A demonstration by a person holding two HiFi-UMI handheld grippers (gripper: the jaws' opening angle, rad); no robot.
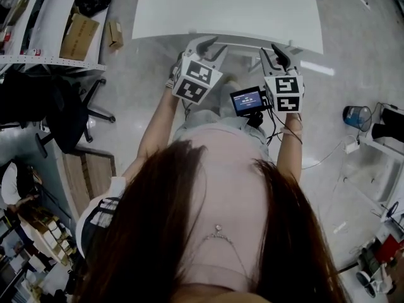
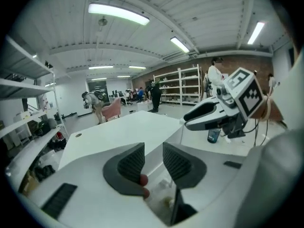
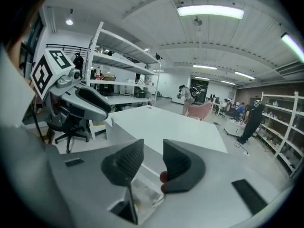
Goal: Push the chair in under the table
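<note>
- We hold the left gripper (image 1: 211, 45) and the right gripper (image 1: 276, 54) over the white table's (image 1: 227, 8) near edge. Both sets of jaws are apart with nothing between them.
- A pale bar (image 1: 247, 49) just under that edge may be the chair's back, but we cannot tell.
- If the chair still juts out, we should press it with both grippers evenly, straight in.
- A blue bucket (image 1: 357, 116) stands off the right corner and a cardboard box (image 1: 79, 35) off the left. We cannot see inside either.

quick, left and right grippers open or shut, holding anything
Left gripper: open, nothing between its jaws.
Right gripper: open, nothing between its jaws.
</note>
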